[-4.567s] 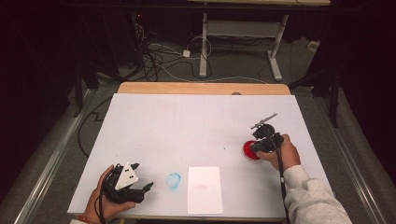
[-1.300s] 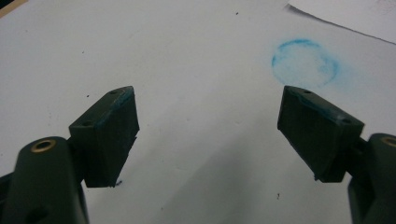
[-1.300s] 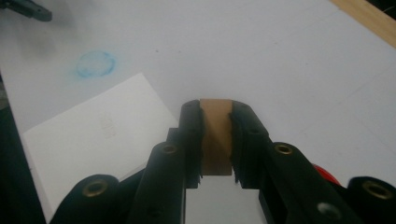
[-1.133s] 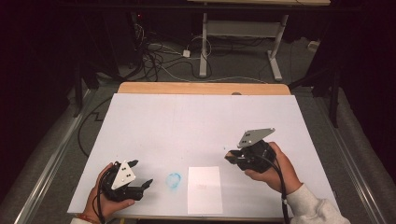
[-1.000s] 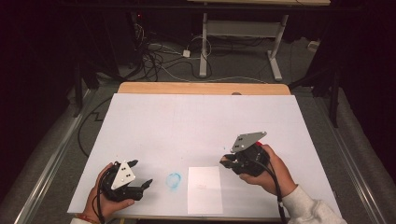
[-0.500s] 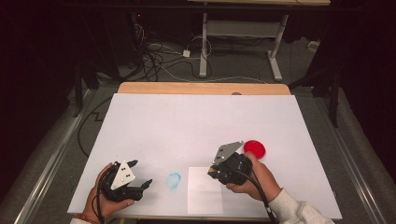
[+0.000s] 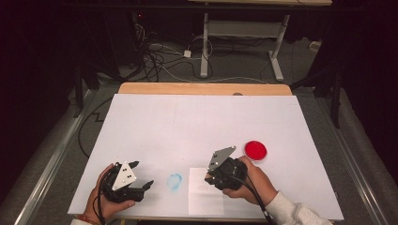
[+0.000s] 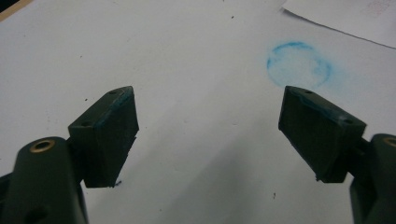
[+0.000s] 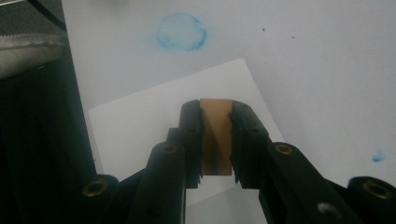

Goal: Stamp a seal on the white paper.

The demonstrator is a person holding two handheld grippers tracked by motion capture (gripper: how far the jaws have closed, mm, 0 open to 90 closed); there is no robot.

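- The left gripper [image 7: 141,180], held in a hand [image 7: 105,204] at the near left corner of the white table top [image 7: 197,126], has its two black jaws spread wide with nothing between them; it lies low over the bare surface.
- In the left gripper view a smudged ring of blue ink [image 8: 299,64] sits on the table just beyond the right jaw.
- The right gripper [image 9: 217,140] has its jaws clamped on a small tan wooden block [image 9: 216,135], held above the white rectangular sheet of paper [image 9: 149,126].
- In the high view that sheet [image 7: 205,192] lies at the near edge, just right of the blue ring [image 7: 174,181].
- Farther right, just past the right hand [image 7: 251,180], sits a round red ink pad [image 7: 256,150].
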